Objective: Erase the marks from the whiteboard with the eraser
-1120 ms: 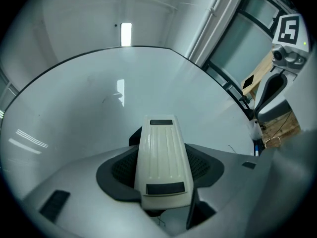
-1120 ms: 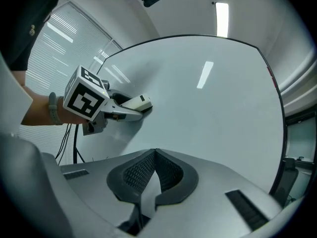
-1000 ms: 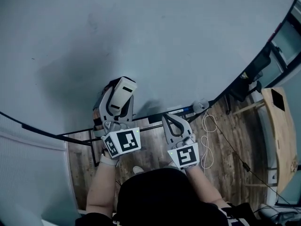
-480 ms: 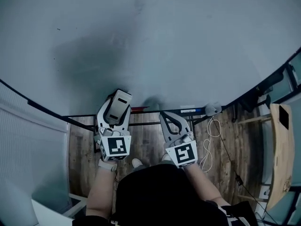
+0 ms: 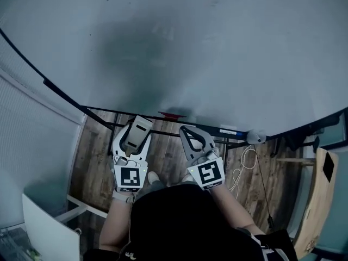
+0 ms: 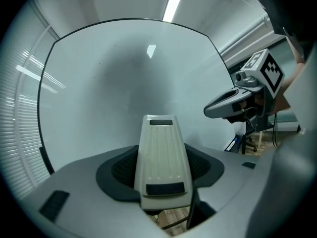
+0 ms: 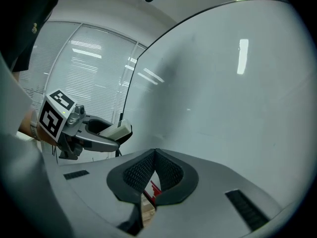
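Eraser (image 6: 163,160) in left gripper (image 5: 133,138)

I seem to be working in an office or meeting room: a large whiteboard (image 5: 217,48) on a stand, slatted window blinds (image 7: 94,66), a ceiling strip light (image 6: 171,8). Below, a wood-plank floor (image 5: 92,162) with a loose cable (image 5: 243,165); a wooden table (image 5: 321,200) at right.

Whiteboard (image 5: 228,53) pale grey-blue, dark grey smudge (image 5: 136,42) upper left, black frame (image 5: 60,94). Eraser (image 6: 162,155) cream, ribbed, dark grey strips at both ends. Left tool (image 5: 136,128), right tool (image 5: 186,130): light grey, black dimpled pads (image 7: 138,175), black-and-white square markers. Floor (image 5: 98,167) brown wood planks.
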A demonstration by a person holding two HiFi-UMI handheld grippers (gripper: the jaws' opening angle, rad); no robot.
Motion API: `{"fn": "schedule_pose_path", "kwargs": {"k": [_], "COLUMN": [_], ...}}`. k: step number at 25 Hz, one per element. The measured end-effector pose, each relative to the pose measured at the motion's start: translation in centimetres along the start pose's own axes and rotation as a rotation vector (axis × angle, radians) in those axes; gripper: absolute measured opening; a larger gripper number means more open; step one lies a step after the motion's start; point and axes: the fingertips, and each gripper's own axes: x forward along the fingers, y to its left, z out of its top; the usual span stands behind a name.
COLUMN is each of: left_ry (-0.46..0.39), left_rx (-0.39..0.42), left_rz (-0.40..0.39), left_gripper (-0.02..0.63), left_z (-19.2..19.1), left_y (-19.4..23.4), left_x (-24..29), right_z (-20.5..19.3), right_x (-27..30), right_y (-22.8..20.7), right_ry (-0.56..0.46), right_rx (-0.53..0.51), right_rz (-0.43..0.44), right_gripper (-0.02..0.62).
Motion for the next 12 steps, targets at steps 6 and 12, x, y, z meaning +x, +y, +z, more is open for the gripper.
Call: {"fn": "schedule_pose_path", "kwargs": {"k": [6, 12], "left_ry": [0.03, 0.038], "left_rx": [-0.048, -0.054], "left_rz": [0.063, 0.095], "left_gripper": [0.265, 0.265], "left_z": [-1.5, -1.7], "left_y": [0.1, -0.6], "left_x": [-2.9, -5.1], "right_z": [-0.7, -0.7], "right_x": [0.7, 0.3], "right_y": [1.9, 3.0], "right_ry": [0.005, -0.001], "right_rx": [0.027, 0.023], "right_rz": [0.098, 0.153], "right_gripper": [0.029, 0.029]}}
